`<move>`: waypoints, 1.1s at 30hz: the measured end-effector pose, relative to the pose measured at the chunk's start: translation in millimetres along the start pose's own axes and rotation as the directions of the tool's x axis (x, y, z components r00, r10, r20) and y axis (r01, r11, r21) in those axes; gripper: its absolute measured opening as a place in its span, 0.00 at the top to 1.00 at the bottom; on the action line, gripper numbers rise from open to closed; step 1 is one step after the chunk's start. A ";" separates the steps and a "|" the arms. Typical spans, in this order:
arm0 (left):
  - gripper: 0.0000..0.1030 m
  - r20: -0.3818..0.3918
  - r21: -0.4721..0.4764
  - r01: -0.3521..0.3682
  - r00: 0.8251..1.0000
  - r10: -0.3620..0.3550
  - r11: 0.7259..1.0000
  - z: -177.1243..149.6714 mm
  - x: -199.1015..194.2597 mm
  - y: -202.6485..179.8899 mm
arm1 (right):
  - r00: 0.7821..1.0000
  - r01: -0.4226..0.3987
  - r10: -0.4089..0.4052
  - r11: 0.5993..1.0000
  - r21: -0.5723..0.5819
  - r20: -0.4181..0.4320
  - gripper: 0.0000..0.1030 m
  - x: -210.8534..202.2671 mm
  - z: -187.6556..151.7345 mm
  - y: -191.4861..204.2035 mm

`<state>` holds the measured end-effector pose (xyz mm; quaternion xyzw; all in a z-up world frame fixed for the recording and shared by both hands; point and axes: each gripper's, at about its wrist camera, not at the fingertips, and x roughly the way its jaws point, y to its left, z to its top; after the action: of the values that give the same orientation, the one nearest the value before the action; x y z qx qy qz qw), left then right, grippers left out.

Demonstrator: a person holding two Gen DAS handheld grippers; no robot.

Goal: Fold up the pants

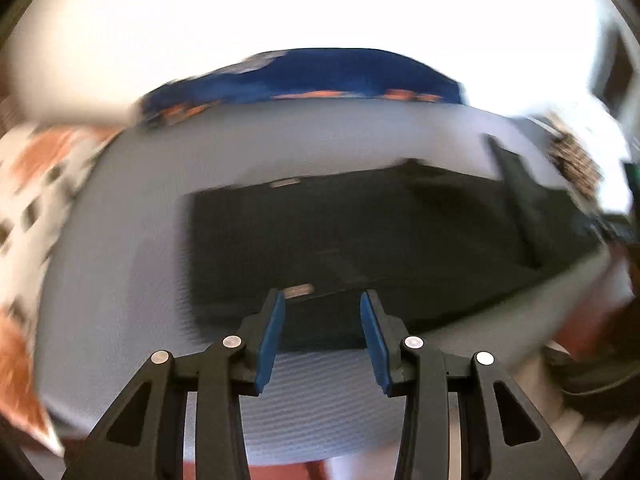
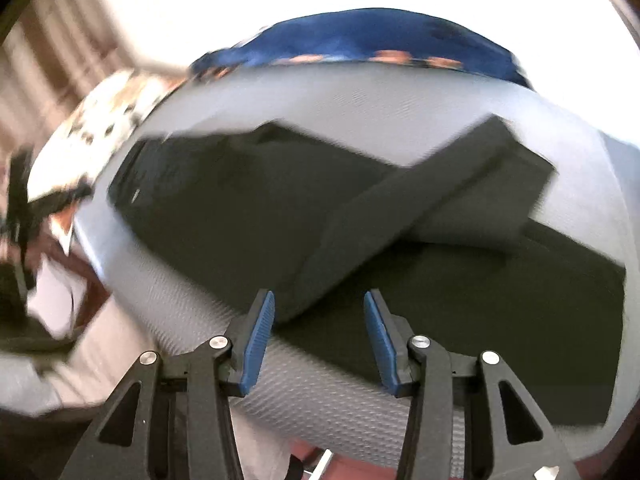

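Dark pants [image 1: 360,236] lie flat on a light grey textured surface [image 1: 132,264], seen blurred in the left wrist view. My left gripper [image 1: 322,300] hovers over their near edge, jaws apart, nothing between the blue pads [image 1: 270,336]. In the right wrist view the same dark pants [image 2: 224,216] spread across the surface, with one leg [image 2: 420,196] folded diagonally over the rest. My right gripper [image 2: 319,300] stands open above the near end of that folded leg, its blue pads [image 2: 380,344] not touching the cloth.
A blue cloth with orange pattern [image 1: 320,76] lies at the far edge of the grey surface [image 2: 320,392]. A white and orange patterned fabric [image 1: 36,184] borders the left side. Both views are motion-blurred, with bright white glare behind.
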<state>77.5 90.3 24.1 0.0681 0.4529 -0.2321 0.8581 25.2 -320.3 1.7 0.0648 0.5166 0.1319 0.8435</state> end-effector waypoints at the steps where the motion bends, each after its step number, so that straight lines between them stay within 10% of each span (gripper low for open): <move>1: 0.60 0.001 0.032 0.032 0.999 -0.032 0.999 3.3 5.2 -15.6 | 1.000 -0.004 0.003 0.999 0.048 0.015 0.57 -3.1 1.9 -9.4; 9: 0.60 -0.086 0.235 0.289 0.957 -0.276 0.928 23.7 64.3 -156.5 | 0.999 -0.018 0.010 0.969 0.245 0.033 0.56 -1.1 20.1 -46.7; 16: 0.60 -0.182 0.296 0.364 0.929 -0.322 0.883 19.8 101.4 -236.5 | 0.999 -0.031 0.020 0.954 0.298 0.040 0.56 7.1 40.1 -82.5; 33: 0.89 -0.226 0.212 0.331 0.932 -0.284 0.919 21.6 131.0 -246.4 | 0.986 -0.168 0.131 0.770 0.616 0.104 0.66 95.0 129.2 -220.6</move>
<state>43.3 -178.4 -46.3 0.1236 0.5056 -0.4113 0.7483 215.2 -500.4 -74.5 0.3839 0.5008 0.0188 0.7755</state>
